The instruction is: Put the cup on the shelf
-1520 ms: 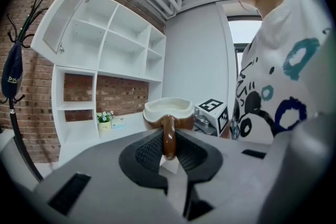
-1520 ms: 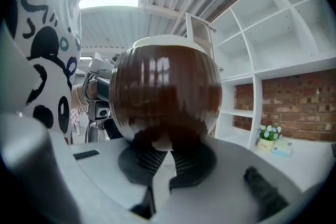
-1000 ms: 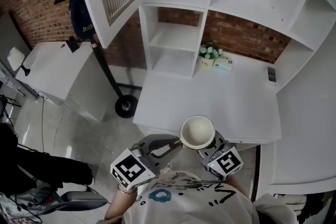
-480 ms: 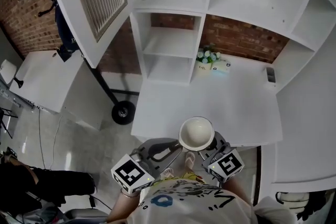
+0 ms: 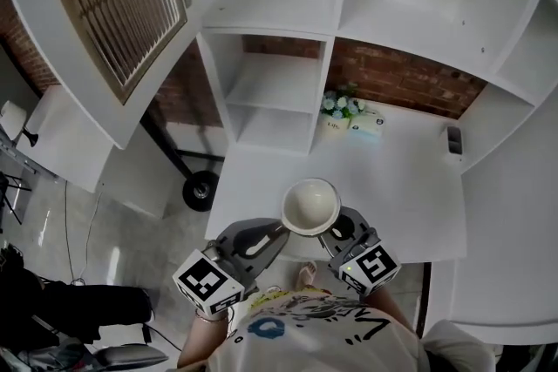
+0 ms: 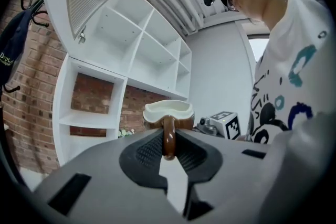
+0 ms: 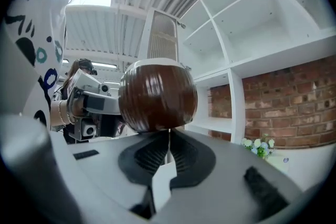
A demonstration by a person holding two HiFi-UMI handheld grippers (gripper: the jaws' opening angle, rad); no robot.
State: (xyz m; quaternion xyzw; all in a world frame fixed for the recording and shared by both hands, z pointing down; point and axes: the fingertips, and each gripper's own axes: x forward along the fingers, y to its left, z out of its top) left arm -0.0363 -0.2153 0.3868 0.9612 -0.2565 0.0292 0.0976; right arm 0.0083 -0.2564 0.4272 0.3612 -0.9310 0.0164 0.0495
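Observation:
A cup [image 5: 310, 206], cream inside and glossy brown outside, hangs in the air over the near edge of the white desk [image 5: 392, 179]. My left gripper [image 5: 281, 229] is shut on its brown handle [image 6: 168, 136], which stands upright between the pads in the left gripper view. My right gripper [image 5: 330, 233] sits at the cup's right underside with its jaws shut. In the right gripper view the cup's round brown body [image 7: 157, 94] rests just above the closed tips [image 7: 169, 136]. The white shelf unit [image 5: 270, 83] with open compartments stands behind the desk.
A louvred cabinet door [image 5: 113, 4] hangs open at the upper left. A small flower pot [image 5: 338, 111] and a box [image 5: 370, 125] sit at the back of the desk, and a small dark item [image 5: 452, 139] lies at its right end. A brick wall shows behind the shelves.
The cup and both grippers have shifted a little left and forward. The shelves and open door now look closer and larger. Both grips look unchanged.

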